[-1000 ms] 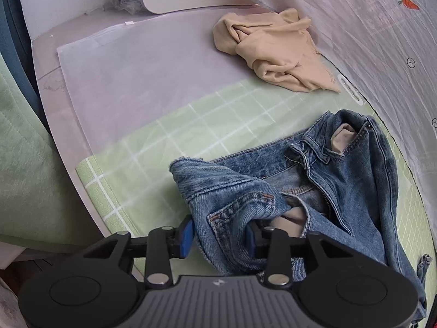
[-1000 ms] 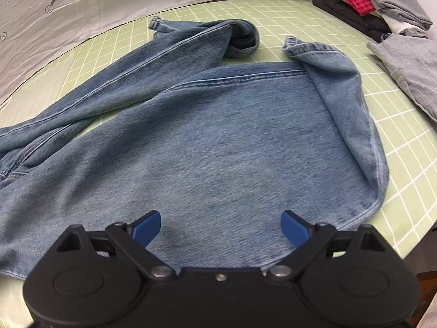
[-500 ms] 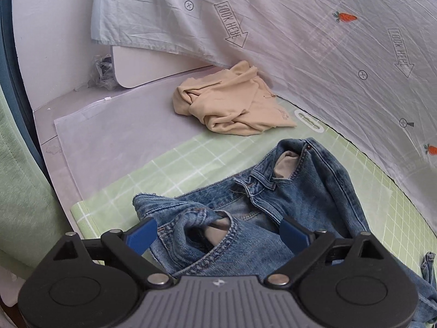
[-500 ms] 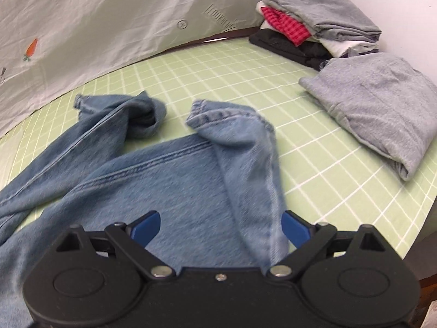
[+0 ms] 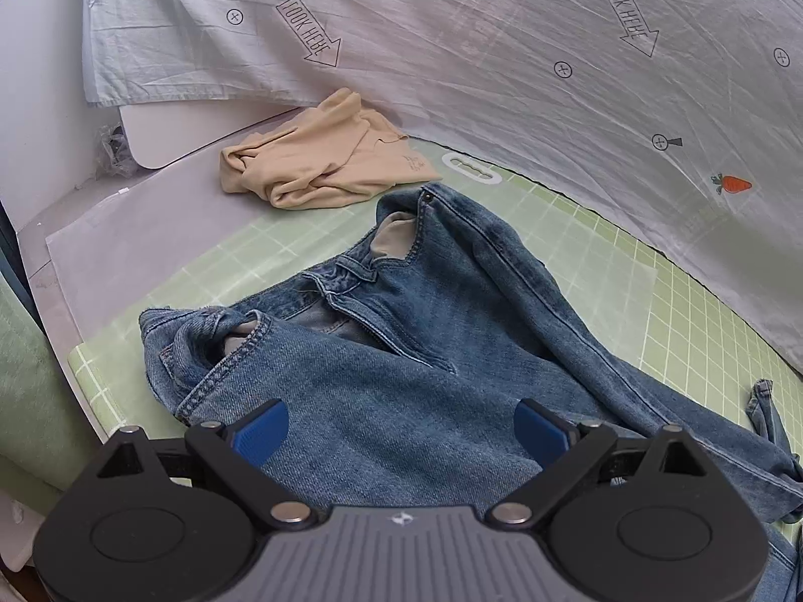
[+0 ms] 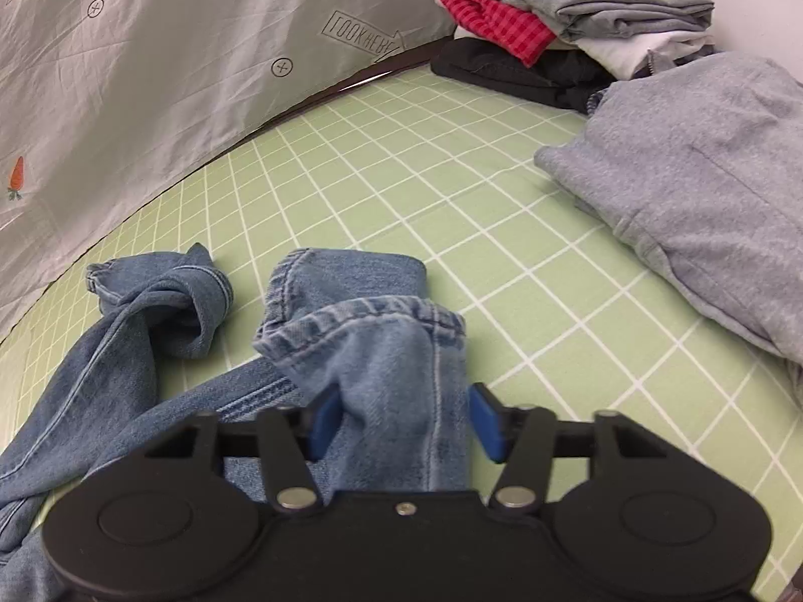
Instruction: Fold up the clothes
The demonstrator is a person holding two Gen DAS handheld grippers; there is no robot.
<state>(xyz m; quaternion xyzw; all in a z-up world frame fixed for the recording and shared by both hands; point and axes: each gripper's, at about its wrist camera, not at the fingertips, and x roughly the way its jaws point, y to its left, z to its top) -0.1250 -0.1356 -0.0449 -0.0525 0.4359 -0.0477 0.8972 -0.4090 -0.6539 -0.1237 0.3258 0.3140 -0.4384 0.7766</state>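
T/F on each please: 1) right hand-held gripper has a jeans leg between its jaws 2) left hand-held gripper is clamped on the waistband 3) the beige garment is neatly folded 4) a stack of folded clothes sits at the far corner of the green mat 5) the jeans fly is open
1) True. The right hand-held gripper has just been closing, and a cuffed leg of the jeans sits bunched between its pads.
2) False. The left hand-held gripper is wide open above the denim, gripping nothing.
3) False. The beige garment lies crumpled beyond the jeans.
4) True. The stack of folded clothes sits at the far corner of the green mat.
5) True. The fly gapes open.
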